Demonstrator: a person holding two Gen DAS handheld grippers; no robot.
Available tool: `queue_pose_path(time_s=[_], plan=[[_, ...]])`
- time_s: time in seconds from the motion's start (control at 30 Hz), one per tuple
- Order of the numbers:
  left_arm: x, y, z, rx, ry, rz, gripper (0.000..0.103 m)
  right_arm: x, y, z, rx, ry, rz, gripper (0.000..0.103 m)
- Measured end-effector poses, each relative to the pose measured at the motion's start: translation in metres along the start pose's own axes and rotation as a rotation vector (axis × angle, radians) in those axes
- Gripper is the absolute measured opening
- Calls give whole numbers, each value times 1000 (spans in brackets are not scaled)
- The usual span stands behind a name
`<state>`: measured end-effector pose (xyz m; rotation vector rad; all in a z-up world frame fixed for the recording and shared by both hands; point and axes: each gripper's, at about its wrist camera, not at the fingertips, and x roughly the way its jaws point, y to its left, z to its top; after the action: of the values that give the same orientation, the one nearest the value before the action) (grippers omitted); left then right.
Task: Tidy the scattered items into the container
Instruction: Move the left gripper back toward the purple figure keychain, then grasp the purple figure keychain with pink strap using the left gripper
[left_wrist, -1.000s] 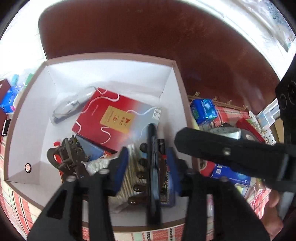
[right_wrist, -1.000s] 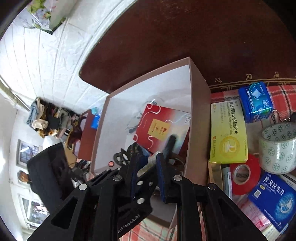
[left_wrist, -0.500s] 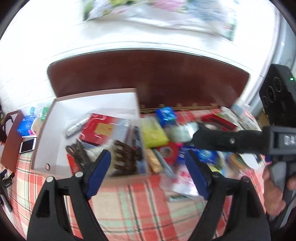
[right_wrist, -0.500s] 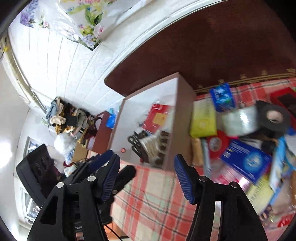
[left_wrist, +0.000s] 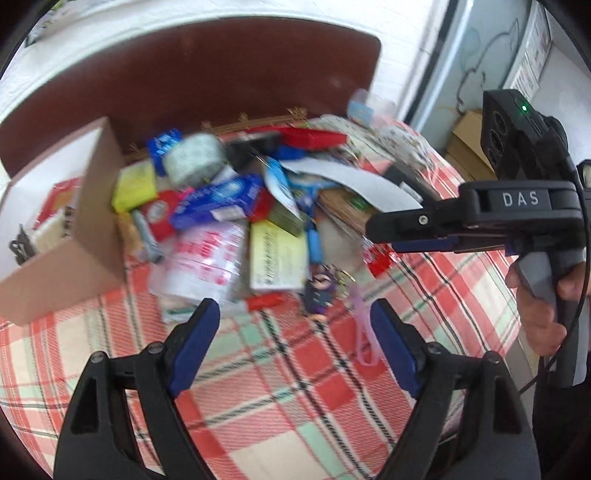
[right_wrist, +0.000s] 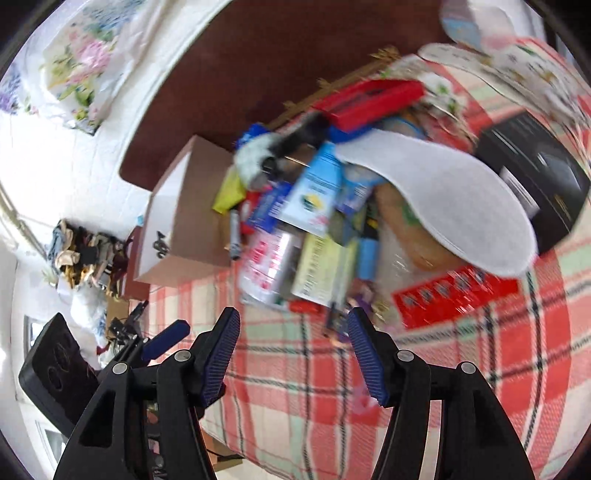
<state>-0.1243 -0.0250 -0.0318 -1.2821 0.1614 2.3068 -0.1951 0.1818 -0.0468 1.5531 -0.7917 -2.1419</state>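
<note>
Left claw (left_wrist: 291, 332): jaws wide apart, nothing between the blue pads, only plaid cloth (left_wrist: 280, 398) below. Right claw (right_wrist: 291, 354): jaws also apart, somewhat narrower, empty. Both point down at the near edge of the pile. Both views are motion-blurred, so fine detail is uncertain.

Just past the left claw's tips: a small red piece (left_wrist: 264, 302), a dark key-fob-like item (left_wrist: 318, 291) and a pale pink strip (left_wrist: 364, 332) lying flat on the cloth. Identity of each is unclear.

Next out: a yellowish flat carton (left_wrist: 277, 258) and a clear crinkly packet with red print (left_wrist: 207, 258), side by side and touching.
- Carton: judged light and stiff. Grip across the short width, pads on the long edges.
- Packet: judged soft and slippery, likely to sag. Pinch at an edge fold, not the flat face.

Further back: a blue carton (left_wrist: 218, 203), a roll of patterned tape (left_wrist: 194, 158) and a white shoe insole (right_wrist: 454, 199) draped over the heap.
- Insole: judged light and floppy. Take it near the middle of its width.
- Tape roll: rigid. Grip across the rim.

Container (left_wrist: 85, 236): cardboard box, open top, at the left of the pile and touching it, already partly filled.
</note>
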Motion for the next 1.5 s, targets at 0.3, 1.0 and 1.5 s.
queue_pose_path(time_s=[0.3, 1.0, 1.5], plan=[[55, -41, -28, 24, 76, -34, 83, 29, -46, -32, 69, 73, 36, 63], [110, -13, -6, -7, 98, -32, 74, 93, -47, -2, 69, 104, -61, 63], [125, -17, -9, -53, 124, -128, 45, 90, -74, -4, 89, 92, 53, 36]])
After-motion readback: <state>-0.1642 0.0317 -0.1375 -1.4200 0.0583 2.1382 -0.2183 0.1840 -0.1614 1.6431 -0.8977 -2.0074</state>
